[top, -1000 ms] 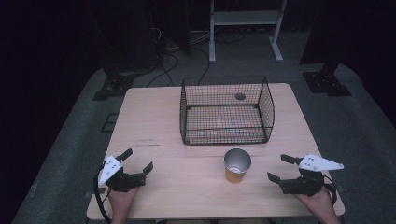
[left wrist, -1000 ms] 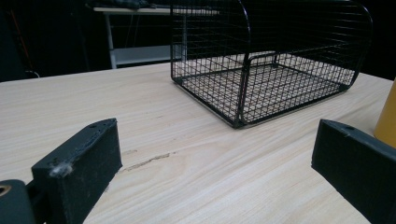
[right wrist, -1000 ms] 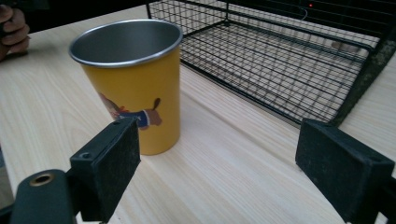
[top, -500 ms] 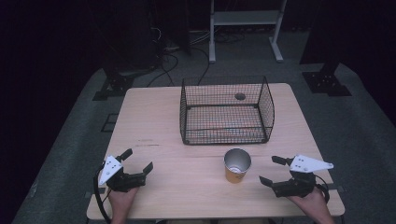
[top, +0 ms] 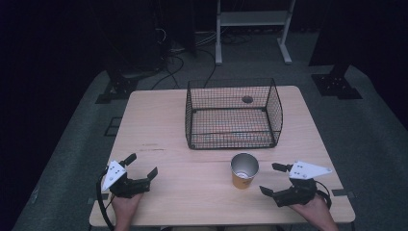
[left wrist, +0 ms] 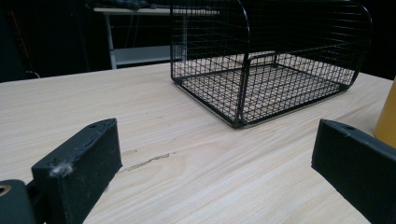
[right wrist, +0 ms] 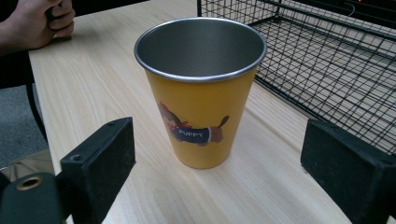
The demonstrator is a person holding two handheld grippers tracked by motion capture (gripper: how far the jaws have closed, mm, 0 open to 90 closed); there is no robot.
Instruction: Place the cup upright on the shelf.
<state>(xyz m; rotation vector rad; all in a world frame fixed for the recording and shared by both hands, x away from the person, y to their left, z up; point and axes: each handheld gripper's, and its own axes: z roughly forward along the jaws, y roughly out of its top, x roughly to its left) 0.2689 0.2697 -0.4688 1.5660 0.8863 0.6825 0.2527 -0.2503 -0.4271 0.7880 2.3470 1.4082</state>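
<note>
A yellow metal cup (top: 244, 171) with a dog picture stands upright on the wooden table (top: 159, 130), just in front of a black wire basket (top: 233, 114). In the right gripper view the cup (right wrist: 201, 88) is close ahead, between the lines of the two jaws but beyond their tips. My right gripper (top: 273, 179) is open, a short way right of the cup and aimed at it. My left gripper (top: 141, 165) rests open near the table's front left, nothing between its jaws. The basket (left wrist: 261, 60) lies ahead of it, and the cup's yellow side (left wrist: 387, 119) shows at the right edge.
The basket holds nothing; a round hole (top: 247, 99) in the table shows through its back. A white shelf frame (top: 252, 21) stands beyond the table on the grey floor. The person's left hand (right wrist: 39, 21) shows far off in the right gripper view.
My right gripper has slid left and slightly toward the table's front edge, ending closer to the cup. The left gripper, cup and basket have stayed put.
</note>
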